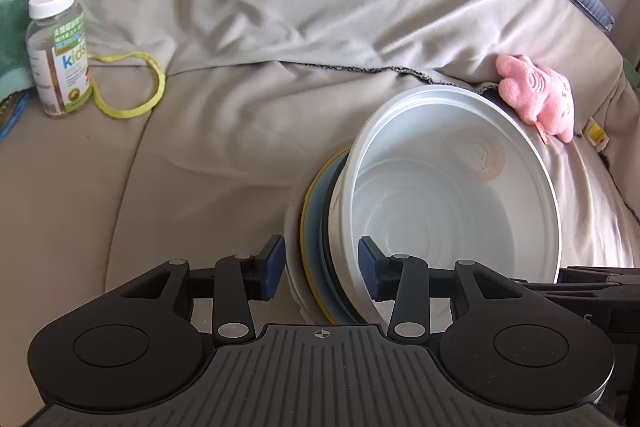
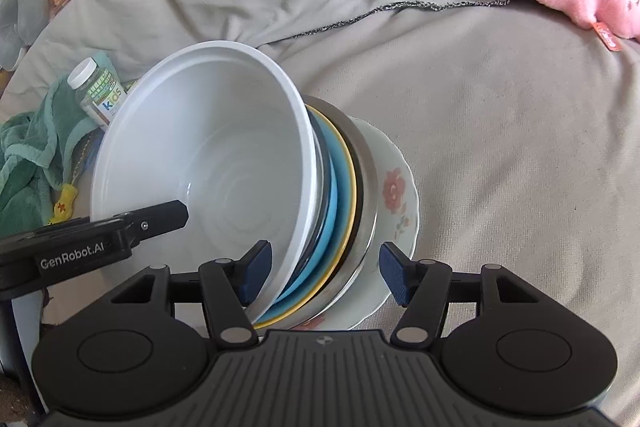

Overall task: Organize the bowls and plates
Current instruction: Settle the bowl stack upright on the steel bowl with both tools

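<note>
Stack assembled on the sofa cushion (image 2: pixel 500 167): white bowl (image 2: pixel 208 155) uppermost, nested over a blue plate with yellow rim (image 2: pixel 340 195), a steel dish (image 2: pixel 366 195) and a floral plate (image 2: pixel 394 191) at the base. Whole stack tilted, not seated level. Left hand-held gripper (image 1: pixel 322 269) and right hand-held gripper (image 2: pixel 322 273) both straddling the stack's near rim, pads apart, not pressing. No loose dishes seen beside the stack. Judged nearly complete; levelling possibly outstanding.

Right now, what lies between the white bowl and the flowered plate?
In the right wrist view, between white bowl and flowered plate: a blue plate with a yellow rim, and a steel dish.
</note>
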`<action>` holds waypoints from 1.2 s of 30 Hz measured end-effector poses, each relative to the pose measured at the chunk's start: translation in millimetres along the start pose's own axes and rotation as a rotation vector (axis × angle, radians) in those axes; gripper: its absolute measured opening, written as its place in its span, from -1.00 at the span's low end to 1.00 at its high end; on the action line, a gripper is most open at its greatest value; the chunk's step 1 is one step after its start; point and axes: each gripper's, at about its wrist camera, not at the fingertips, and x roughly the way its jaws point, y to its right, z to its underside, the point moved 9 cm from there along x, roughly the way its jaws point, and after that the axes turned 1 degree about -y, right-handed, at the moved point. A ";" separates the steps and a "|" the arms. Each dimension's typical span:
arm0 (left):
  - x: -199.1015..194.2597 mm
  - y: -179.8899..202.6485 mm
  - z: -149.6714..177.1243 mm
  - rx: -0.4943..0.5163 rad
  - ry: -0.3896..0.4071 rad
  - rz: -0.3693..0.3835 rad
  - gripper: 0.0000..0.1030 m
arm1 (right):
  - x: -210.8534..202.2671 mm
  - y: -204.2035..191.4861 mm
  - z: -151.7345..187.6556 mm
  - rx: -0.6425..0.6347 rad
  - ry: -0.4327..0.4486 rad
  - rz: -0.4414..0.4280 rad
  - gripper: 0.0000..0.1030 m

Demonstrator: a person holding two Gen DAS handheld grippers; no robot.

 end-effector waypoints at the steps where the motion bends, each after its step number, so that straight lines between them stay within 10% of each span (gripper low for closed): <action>1: 0.0 -0.1 0.2 -0.001 0.001 0.000 -0.16 | -0.2 -1.5 -0.1 -0.008 0.002 0.011 0.23; 12: 14.0 -3.1 12.8 -0.026 -0.064 0.026 -0.16 | -10.8 -18.4 -0.1 -0.151 0.056 0.123 0.56; 21: 13.5 0.2 16.7 -0.043 -0.079 0.039 -0.16 | -9.3 -13.3 1.5 -0.073 0.038 0.045 0.59; 36: 21.8 13.3 6.9 -0.034 -0.106 0.092 0.02 | 5.7 10.7 -9.4 0.026 -0.030 0.011 -0.06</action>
